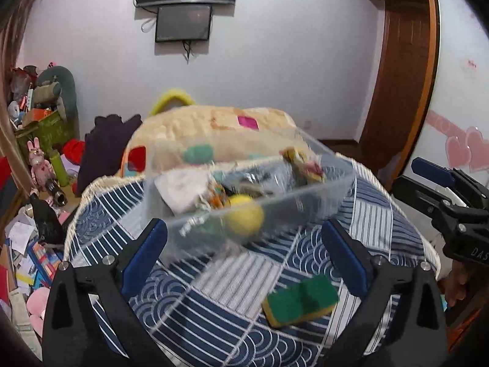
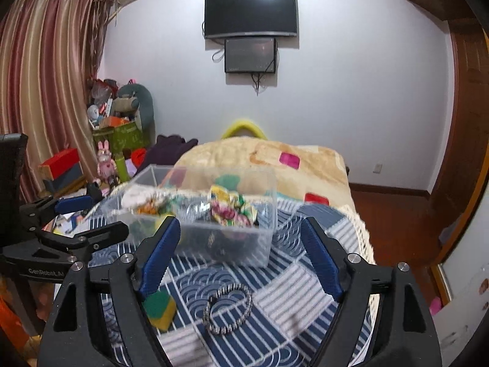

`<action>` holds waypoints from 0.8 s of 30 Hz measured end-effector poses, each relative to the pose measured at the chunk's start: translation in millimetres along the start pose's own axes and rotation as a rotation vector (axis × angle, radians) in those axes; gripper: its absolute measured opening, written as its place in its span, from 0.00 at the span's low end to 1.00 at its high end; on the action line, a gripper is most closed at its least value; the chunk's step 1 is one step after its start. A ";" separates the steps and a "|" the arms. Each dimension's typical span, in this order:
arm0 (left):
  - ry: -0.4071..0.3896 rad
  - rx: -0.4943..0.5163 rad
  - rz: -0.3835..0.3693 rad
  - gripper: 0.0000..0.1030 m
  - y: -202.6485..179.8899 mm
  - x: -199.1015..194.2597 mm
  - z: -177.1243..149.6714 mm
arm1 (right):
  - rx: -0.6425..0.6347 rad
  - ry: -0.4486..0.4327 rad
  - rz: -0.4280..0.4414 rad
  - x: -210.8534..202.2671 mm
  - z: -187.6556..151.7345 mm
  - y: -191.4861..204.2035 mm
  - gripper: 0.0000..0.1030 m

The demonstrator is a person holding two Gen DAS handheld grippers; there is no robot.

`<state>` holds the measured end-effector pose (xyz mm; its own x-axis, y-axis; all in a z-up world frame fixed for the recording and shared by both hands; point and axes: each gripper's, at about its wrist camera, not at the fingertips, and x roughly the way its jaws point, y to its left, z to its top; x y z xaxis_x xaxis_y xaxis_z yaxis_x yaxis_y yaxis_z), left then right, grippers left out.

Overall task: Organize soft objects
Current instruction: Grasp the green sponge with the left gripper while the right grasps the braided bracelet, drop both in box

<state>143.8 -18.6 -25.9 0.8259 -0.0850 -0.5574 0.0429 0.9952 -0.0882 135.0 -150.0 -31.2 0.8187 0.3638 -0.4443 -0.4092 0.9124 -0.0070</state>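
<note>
A clear plastic bin stands on a blue patterned cloth. It holds a yellow ball, white cloth and colourful fabric pieces. A green and yellow sponge lies on the cloth in front of the bin. A braided hair ring lies beside it. My left gripper is open and empty, just short of the bin. My right gripper is open and empty above the ring; it also shows in the left wrist view.
A beige blanket is heaped behind the bin. Toys, boxes and papers clutter the floor at left. A wooden door and wood floor lie to the right.
</note>
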 end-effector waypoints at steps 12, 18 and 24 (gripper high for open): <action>0.149 -0.048 -0.070 0.99 -11.7 34.6 -33.4 | 0.064 0.133 0.015 11.3 -46.2 -6.4 0.76; 0.174 -0.032 -0.100 0.99 -23.4 38.7 -39.8 | 0.069 0.163 0.012 8.6 -58.4 -8.5 0.75; 0.203 -0.018 -0.109 0.98 -30.2 49.5 -51.4 | 0.081 0.187 0.015 10.9 -63.4 -12.1 0.71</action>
<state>154.5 -55.3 -93.2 0.6869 -0.2015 -0.6982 0.1142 0.9788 -0.1702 123.4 -169.0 -92.8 0.7209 0.3429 -0.6023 -0.3809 0.9220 0.0691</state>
